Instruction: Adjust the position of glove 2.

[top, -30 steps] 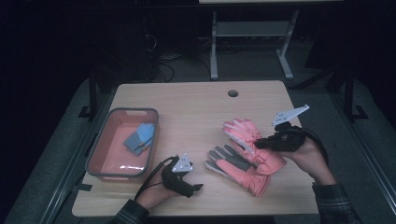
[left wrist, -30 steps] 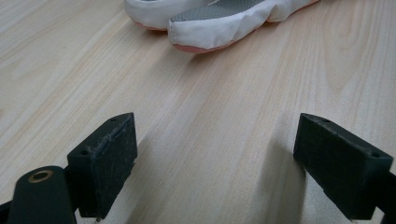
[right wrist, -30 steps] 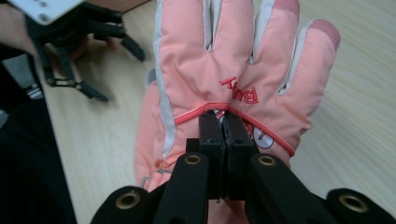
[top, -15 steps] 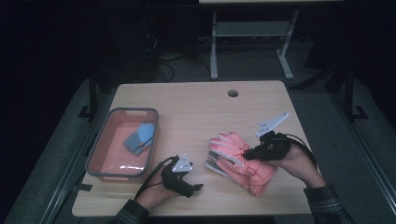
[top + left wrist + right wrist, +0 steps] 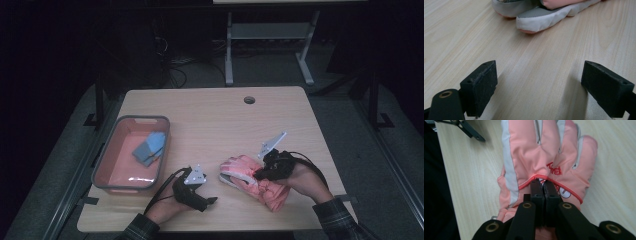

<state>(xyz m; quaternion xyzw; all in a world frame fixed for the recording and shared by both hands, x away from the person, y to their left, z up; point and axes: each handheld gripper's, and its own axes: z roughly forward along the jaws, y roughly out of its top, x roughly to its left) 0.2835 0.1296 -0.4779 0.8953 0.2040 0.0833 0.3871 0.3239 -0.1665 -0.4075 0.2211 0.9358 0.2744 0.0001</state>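
- The table (image 5: 210, 115) is pale wood with a round hole (image 5: 249, 99) near its far edge; it stands on grey floor in a dark room, with a white stand (image 5: 270, 45) and cables behind it.
- The pink glove (image 5: 250, 180) lies on the table's near right part, between the two hands. Its grey-white fingertips point toward the left gripper (image 5: 202, 197).
- The right gripper (image 5: 260, 174) has its jaws pressed together on a fold of the glove; the right gripper view shows the pads pinching the pink fabric at a red seam (image 5: 537, 176).
- The left gripper rests on the table just left of the glove. Its jaws stand wide apart with only bare wood between them, and the glove's fingertips (image 5: 536, 20) lie ahead of them, apart from the pads.
- Compared with a second ago, the right hand (image 5: 305, 180) is lower and nearer the table's front edge, and the glove is bunched up closer to the left gripper. The left gripper has kept its place.
- A red tray (image 5: 107, 160) sits at the table's left side, well apart from the glove, with a blue cloth (image 5: 149, 148) inside.
- Nothing lies between glove and tray but the left gripper and its cable (image 5: 162, 187).
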